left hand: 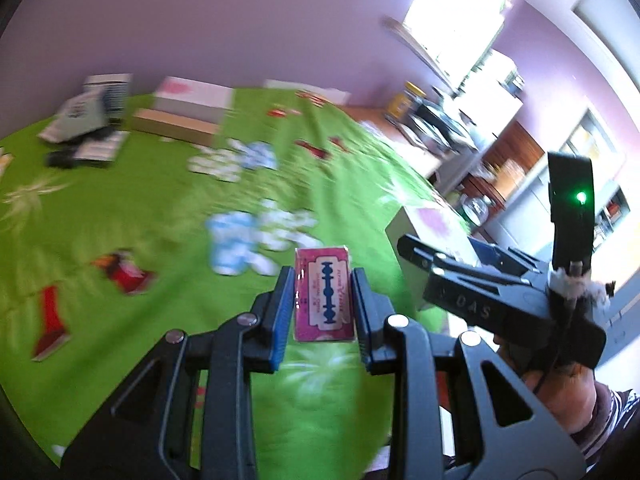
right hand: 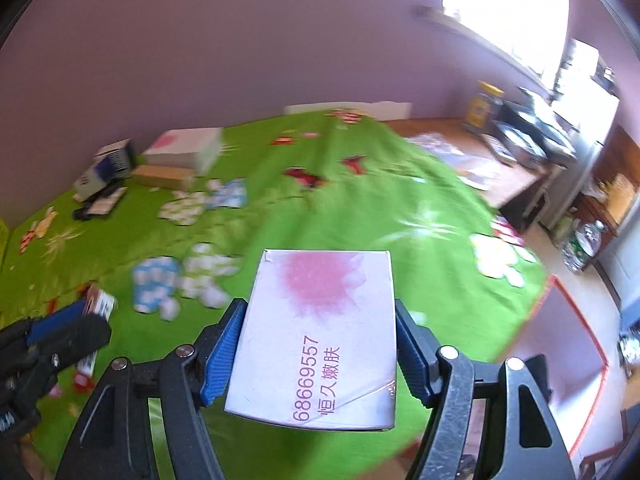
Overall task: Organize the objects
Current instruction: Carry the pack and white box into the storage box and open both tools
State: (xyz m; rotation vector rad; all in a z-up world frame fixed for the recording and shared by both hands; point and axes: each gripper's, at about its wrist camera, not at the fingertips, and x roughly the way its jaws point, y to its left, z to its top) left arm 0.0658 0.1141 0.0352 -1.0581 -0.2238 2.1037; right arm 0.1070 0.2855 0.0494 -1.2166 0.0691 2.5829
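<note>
- Left tongs clamped narrow on pink razor-blade packet, packet upright between blue pads, above near part of green cloth.
- Right tongs gripping white box with pink bloom print by its two sides, box held over cloth near its right edge.
- Cloth as landmark: white-pink box stacked on flat brown box at far-left of cloth, against purple wall.
- Blurred dark and white packs left of that stack.
- Middle of cloth free of loose items, only printed shapes.
- Cloth right edge drops to floor; bare wooden surface beyond far-right corner of cloth, cluttered at its end.
</note>
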